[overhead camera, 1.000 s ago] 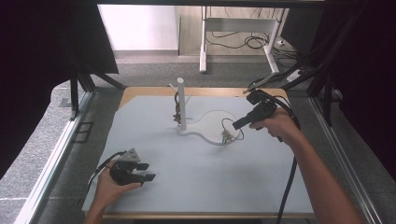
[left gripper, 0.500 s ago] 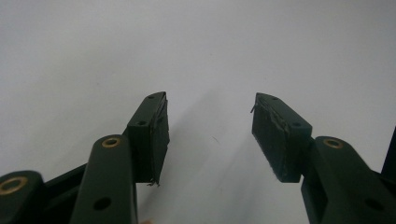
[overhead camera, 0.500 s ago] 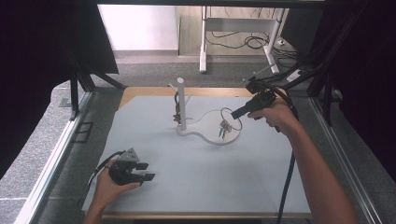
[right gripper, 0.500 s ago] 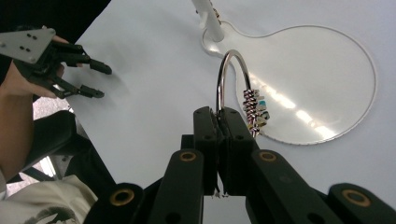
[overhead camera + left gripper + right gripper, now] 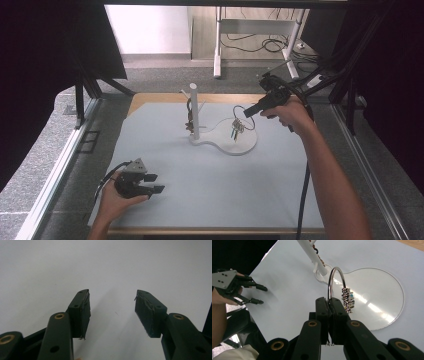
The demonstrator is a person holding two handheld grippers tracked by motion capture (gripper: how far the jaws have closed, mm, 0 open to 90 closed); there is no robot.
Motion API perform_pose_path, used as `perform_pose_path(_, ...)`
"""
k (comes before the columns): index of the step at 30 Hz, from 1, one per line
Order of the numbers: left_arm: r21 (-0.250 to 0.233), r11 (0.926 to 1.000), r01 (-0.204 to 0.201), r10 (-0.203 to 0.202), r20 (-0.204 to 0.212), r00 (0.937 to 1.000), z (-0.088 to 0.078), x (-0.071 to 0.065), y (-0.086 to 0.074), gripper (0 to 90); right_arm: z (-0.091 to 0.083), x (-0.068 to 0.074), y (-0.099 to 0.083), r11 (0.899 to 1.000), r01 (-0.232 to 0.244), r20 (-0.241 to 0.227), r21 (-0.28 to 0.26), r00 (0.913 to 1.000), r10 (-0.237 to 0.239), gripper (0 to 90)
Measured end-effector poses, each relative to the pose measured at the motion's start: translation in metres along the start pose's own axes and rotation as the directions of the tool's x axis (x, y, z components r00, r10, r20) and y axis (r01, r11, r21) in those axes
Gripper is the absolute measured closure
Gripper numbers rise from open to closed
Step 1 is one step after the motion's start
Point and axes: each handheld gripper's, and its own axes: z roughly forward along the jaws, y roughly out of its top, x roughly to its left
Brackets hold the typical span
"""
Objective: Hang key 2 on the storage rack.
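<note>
Aloft, right gripper (image 5: 329, 305) clenched on a key ring (image 5: 335, 281) just beside the stand (image 5: 372, 293); left gripper (image 5: 156, 183) released, well apart.

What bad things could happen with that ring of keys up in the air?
The right hand-held gripper pinches only the thin metal ring, so the ring might slip or swing out of its jaws. The dangling keys could bump the white post of the stand and tip it, or knock the bunch already hanging there. The left hand-held gripper rests open, far off on the table, too far to steady anything quickly.
</note>
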Motion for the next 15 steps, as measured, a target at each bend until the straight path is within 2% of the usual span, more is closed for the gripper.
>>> perform_pose_path(6, -0.006, 1.0, 0.002, -0.002, -0.003, 1.0, -0.002, 0.0, -0.001, 46.2, 0.005, -0.004, 0.008, 1.0, -0.007, 0.013, 0.012, 0.9999, 0.007, 87.2)
perform_pose_path(15, -0.005, 1.0, -0.002, 0.002, -0.003, 1.0, -0.003, 0.0, -0.001, 46.2, 0.008, -0.01, 0.016, 1.0, -0.024, 0.013, -0.009, 0.9996, 0.024, 87.2)
